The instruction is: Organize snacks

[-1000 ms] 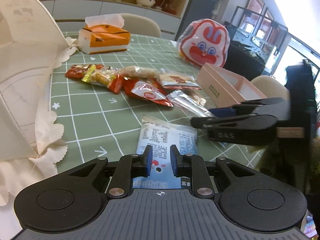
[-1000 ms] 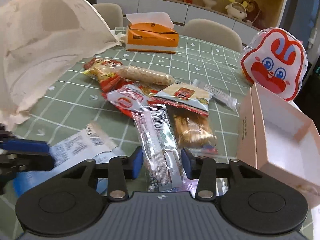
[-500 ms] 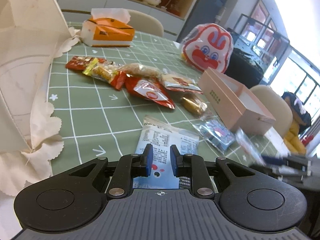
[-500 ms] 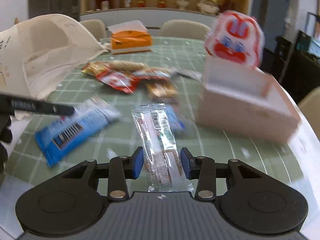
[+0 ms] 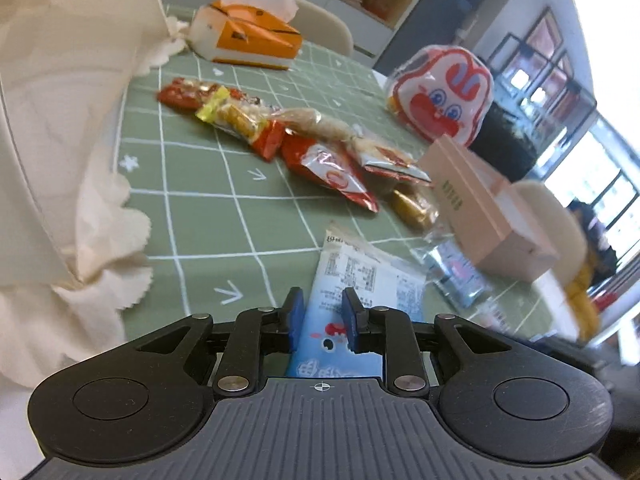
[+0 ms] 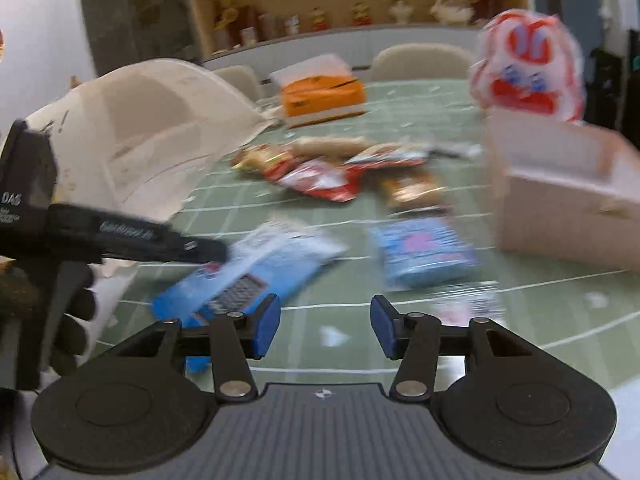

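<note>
- The left tongs (image 5: 323, 314) are standing at a narrow gap and pinching a blue-and-white snack packet (image 5: 360, 280). The packet is running up between the blue pads and reaching out past their tips over the green checked counter (image 5: 200, 184).
- In the right wrist view, these left tongs are reaching in from the left edge, and the packet is hanging from their tips, tilted, ahead and to the left of the right tongs (image 6: 325, 326).
- A dark gloved hand (image 6: 68, 308) is gripping the left tongs' handle at the left edge of that view.
- The right tongs' jaws have just been opening. They are now standing moderately apart with nothing between the pads, only bare counter.
- A clear wrapper (image 6: 468, 304), blurred, is lying on the counter just beyond the right tongs' right-hand pad.
- A small blue packet (image 6: 424, 252) is lying further ahead of the right tongs, slightly to their right.
- An open pink box (image 5: 492, 208) is sitting ahead and to the right of both tongs, near the small blue packet.
- A loose row of snacks, among them a red packet (image 5: 336, 172), is lying ahead of the left tongs, well beyond the held packet.
- A rabbit-faced bag (image 5: 440, 100) is standing behind the pink box.
- An orange tissue box (image 5: 252, 36) is sitting at the far side of the counter.
- A cream cloth bag (image 5: 60, 120) is filling the space to the left of the left tongs.
</note>
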